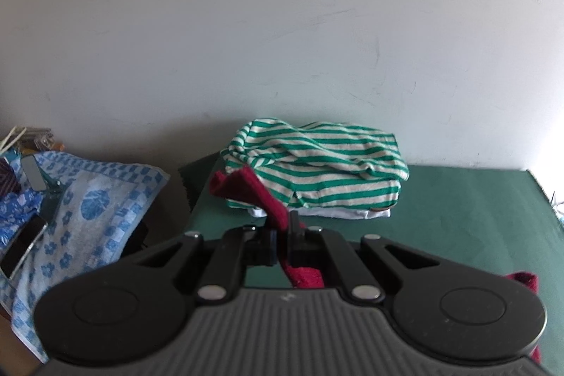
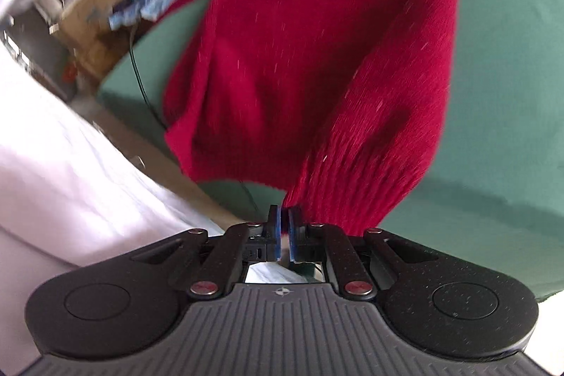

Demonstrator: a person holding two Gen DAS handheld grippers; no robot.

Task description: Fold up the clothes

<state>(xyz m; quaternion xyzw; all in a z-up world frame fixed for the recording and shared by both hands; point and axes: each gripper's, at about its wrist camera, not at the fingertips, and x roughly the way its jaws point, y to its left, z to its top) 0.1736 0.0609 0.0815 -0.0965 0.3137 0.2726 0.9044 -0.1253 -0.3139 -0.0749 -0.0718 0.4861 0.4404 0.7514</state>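
Gripping the dark red knitted sweater [image 2: 310,59] at two places, both tools have it stretched over the green cloth-covered table [image 2: 500,136]. The left tool [image 1: 282,228] is clenched on a band of the red knit, which passes between its jaws and runs up toward 11 o'clock in the left wrist view, where a red fold lies against the folded green-and-cream striped shirt [image 1: 317,161]. That shirt sits on top of a white folded garment [image 1: 317,212] at 12 o'clock, near the pale wall [image 1: 282,23]. At 9 o'clock a blue-and-white patterned towel [image 1: 88,207] lies beside the table.

The right tool [image 2: 284,221] is clenched too, its blue-lined jaws drawn together at the ribbed cuff [image 2: 338,196] of a sleeve; the picture is blurred, so how much knit is caught cannot be told exactly, but the cuff narrows right into the jaw tips. From this tool the sleeve rises toward 1 o'clock, and the sweater's body spreads toward 12 and 11 o'clock, its long axis running away from the tool. White bedding or cloth [image 2: 70,164] fills 8 o'clock.

The coming move appears to turn on this: the sleeve lies outward of the body, so the right hand, nearer the cuff, would likely carry it across toward 11 o'clock, over the torso, while the left hand anchors the far part.
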